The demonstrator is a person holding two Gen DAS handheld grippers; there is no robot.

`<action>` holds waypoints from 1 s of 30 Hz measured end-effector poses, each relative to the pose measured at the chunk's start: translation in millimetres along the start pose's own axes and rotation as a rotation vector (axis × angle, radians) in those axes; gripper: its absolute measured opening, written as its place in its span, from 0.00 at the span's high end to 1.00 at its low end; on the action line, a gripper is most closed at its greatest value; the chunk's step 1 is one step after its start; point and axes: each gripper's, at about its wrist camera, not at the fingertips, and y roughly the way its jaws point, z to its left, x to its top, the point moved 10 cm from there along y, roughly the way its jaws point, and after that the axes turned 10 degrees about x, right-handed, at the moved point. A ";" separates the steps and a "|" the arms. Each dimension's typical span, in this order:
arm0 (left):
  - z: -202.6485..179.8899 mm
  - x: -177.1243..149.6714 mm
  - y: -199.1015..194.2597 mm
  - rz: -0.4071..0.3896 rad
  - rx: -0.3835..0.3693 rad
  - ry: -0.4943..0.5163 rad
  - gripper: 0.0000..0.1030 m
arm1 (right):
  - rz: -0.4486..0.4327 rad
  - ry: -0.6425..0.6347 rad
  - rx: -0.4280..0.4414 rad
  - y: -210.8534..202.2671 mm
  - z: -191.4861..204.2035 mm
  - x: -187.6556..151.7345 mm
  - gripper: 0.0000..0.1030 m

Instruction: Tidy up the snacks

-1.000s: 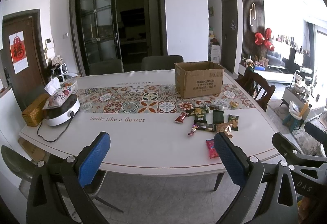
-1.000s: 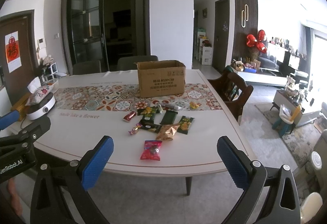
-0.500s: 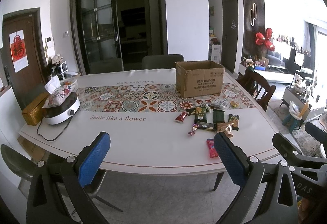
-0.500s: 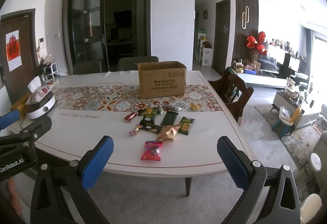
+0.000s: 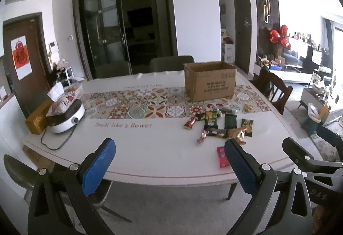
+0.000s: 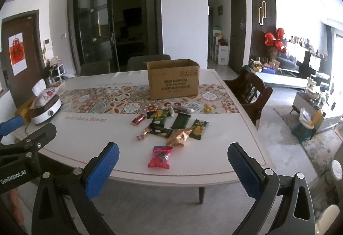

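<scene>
Several snack packets lie scattered on the white table (image 6: 214,153): a red packet (image 6: 160,157) nearest the front edge, a gold packet (image 6: 178,138), green packets (image 6: 199,129) and a small red one (image 6: 138,120). They also show in the left wrist view, with the red packet (image 5: 221,156) partly behind a finger. An open cardboard box (image 6: 173,81) stands behind them on the patterned runner; it also shows in the left wrist view (image 5: 210,81). My left gripper (image 5: 169,162) and right gripper (image 6: 173,165) are open and empty, held off the table's front edge.
A white cooker (image 5: 65,116) with a tissue pouch on it and a gold box (image 5: 37,118) sit at the table's left end. A wooden chair (image 6: 249,92) stands at the right side, grey chairs at the far side. Tiled floor lies below the grippers.
Both views have drawn slightly closer to the table. Nothing on the table has moved and both grippers stay open.
</scene>
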 end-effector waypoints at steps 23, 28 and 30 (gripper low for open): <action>-77.6 23.2 199.1 0.139 -0.345 0.330 0.27 | 0.206 0.147 -0.085 166.8 -17.6 3.8 0.06; -106.2 -4.2 234.3 0.221 -0.459 0.430 0.31 | 0.335 0.226 -0.126 199.0 -15.2 -31.1 0.14; -116.3 -16.3 244.8 0.261 -0.494 0.456 0.32 | 0.383 0.249 -0.144 208.5 -16.0 -44.8 0.17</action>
